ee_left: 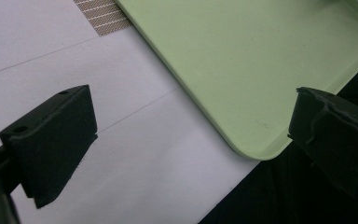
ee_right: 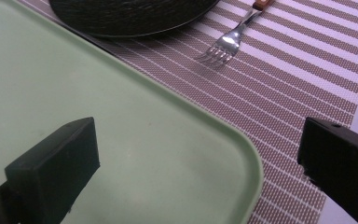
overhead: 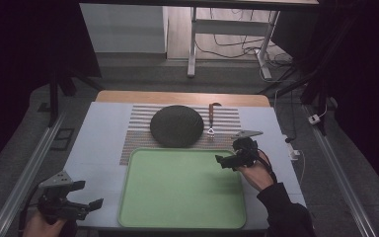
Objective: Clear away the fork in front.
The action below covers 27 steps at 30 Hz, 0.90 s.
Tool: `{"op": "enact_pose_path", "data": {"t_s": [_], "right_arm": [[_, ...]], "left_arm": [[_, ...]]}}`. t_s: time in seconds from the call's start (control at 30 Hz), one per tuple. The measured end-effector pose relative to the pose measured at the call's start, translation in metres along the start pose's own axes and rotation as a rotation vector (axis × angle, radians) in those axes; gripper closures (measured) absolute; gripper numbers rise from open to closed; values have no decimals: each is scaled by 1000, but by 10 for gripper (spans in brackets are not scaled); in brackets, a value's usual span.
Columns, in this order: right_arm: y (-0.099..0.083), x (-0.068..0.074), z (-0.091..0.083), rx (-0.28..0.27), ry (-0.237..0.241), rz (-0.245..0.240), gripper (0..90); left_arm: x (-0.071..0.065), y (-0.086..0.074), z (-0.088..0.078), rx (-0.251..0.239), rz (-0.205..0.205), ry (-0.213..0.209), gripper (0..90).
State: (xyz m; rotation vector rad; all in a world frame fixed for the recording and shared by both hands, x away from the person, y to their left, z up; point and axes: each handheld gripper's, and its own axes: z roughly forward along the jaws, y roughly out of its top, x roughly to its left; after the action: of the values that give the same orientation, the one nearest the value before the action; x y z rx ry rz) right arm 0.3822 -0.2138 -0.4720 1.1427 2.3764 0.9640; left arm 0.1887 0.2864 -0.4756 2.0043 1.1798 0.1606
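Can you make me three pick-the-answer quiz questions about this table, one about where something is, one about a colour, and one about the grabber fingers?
1. Where does the fork lie?
A. on the tray
B. on the striped mat, right of the dark plate
C. on the floor

2. What colour is the tray?
A. green
B. red
C. blue

3. How are the right gripper fingers?
A. shut on the fork
B. shut on nothing
C. open

Answers:
1 B, it rests on the stripes beside the plate.
2 A, pale green all over.
3 C, a wide gap shows between them.
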Motion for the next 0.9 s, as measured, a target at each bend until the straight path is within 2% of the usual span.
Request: {"op": "enact_pose_path", "data": {"t_s": [0.37,0.73,0.9], "right_arm": [[15,-9,17,34,-39,-2,0],[34,-11,37,54,-95,-62,0],[42,-13,48,59,-138,-89,0]], "left_arm": [[-1,0,1,4,8,3,8],[-1,0,0,4,11,1,6],[-1,0,0,5,12,0,6]]}}
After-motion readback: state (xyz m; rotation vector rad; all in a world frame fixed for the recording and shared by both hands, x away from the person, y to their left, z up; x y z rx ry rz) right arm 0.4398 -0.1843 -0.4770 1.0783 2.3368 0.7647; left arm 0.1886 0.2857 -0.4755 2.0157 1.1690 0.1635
